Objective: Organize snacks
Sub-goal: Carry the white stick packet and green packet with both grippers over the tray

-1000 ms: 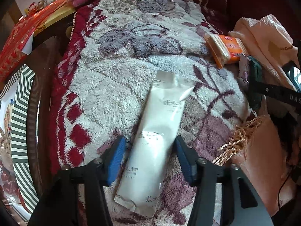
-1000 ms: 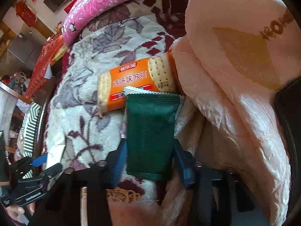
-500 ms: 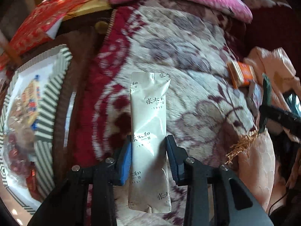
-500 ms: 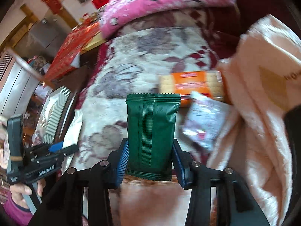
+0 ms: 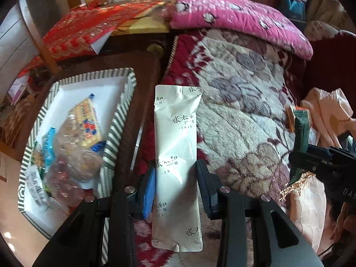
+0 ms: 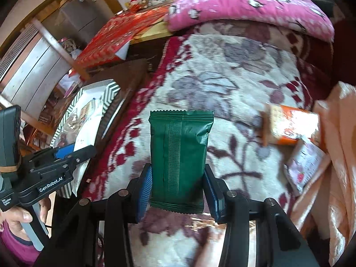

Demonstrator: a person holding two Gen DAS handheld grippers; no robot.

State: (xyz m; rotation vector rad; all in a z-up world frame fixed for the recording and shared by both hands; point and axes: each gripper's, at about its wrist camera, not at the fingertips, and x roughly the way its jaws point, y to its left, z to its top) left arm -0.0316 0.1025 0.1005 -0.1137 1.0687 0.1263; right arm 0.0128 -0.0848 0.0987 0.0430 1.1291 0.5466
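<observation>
**Two grippers, two packets held over the floral blanket**

Most of both views is filled by the floral blanket (image 5: pixel 240 115), with a pink quilt (image 5: pixel 240 15) across the top. Only the left wrist view shows the striped tray (image 5: pixel 124 120) whole, at the left of the frame, with wrapped snacks (image 5: pixel 82 138) piled inside; the right wrist view catches just its far corner at left. Only the right wrist view shows the orange cracker pack (image 6: pixel 293 124) and a small pale packet (image 6: pixel 304 164) clearly, at the right of the frame on the blanket. At lower centre of its own view, the left gripper (image 5: pixel 175 187) clamps a long cream packet (image 5: pixel 175 138) between its blue pads. Likewise the right gripper (image 6: pixel 178 187) pinches a green packet (image 6: pixel 180 153), upright.
</observation>
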